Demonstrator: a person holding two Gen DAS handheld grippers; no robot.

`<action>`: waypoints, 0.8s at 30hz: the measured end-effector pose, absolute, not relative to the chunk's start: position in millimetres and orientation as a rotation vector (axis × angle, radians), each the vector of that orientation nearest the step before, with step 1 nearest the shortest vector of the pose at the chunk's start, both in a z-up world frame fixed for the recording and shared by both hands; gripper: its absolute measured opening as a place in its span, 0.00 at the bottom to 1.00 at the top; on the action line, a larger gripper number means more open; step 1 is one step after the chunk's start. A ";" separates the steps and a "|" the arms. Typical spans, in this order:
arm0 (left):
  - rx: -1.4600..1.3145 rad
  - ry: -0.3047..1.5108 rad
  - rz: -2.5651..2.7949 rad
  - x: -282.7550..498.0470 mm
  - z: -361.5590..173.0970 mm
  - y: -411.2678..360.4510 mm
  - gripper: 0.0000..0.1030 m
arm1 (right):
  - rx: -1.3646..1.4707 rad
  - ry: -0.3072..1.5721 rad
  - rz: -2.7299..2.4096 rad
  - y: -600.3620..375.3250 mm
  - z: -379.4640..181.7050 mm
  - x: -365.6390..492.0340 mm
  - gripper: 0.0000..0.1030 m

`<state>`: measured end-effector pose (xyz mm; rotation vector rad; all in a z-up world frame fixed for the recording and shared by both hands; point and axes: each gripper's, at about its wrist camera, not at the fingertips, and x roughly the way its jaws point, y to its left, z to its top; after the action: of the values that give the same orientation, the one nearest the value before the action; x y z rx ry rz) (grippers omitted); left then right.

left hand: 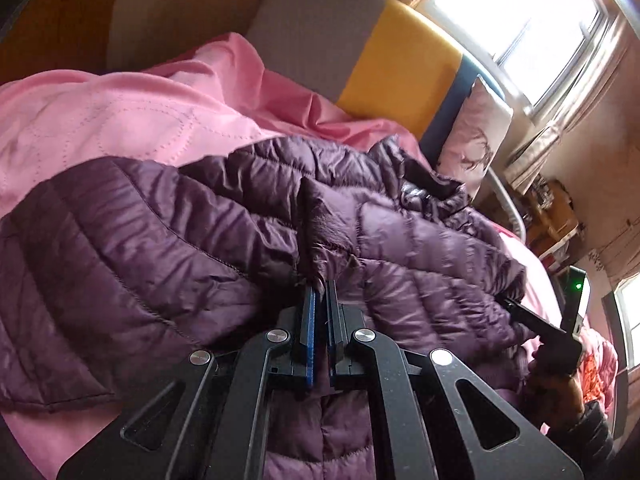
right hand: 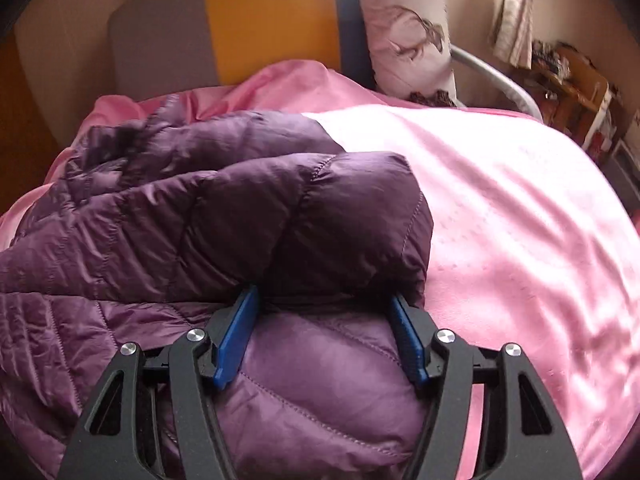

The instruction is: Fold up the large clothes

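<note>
A purple quilted puffer jacket (left hand: 240,216) lies crumpled on a pink bedspread (left hand: 100,120). My left gripper (left hand: 321,292) is shut on a fold of the jacket near its middle edge. In the right wrist view the jacket (right hand: 200,216) lies at the left with a folded sleeve or panel on top. My right gripper (right hand: 324,300) is open, its blue pads astride a puffy part of the jacket, tips under the folded edge. The right gripper also shows in the left wrist view (left hand: 532,316) at the jacket's right edge.
A grey, yellow and blue headboard (right hand: 264,20) stands behind the bed. A patterned pillow (right hand: 408,32) leans against it. A wooden side table with clutter (right hand: 572,76) is at the right. A bright window (left hand: 520,20) is behind. The pink bedspread (right hand: 500,200) spreads to the right.
</note>
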<state>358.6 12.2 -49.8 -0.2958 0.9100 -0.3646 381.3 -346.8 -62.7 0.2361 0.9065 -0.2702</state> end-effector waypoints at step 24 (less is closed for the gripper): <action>-0.070 0.846 -0.191 321.2 -51.1 -27.0 0.63 | 0.077 0.786 -0.038 -237.3 -21.8 358.9 0.88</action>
<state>321.2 -27.0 -51.1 -0.0700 0.8462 -0.1908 358.9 -237.3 -21.8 0.0773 0.7862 -0.0378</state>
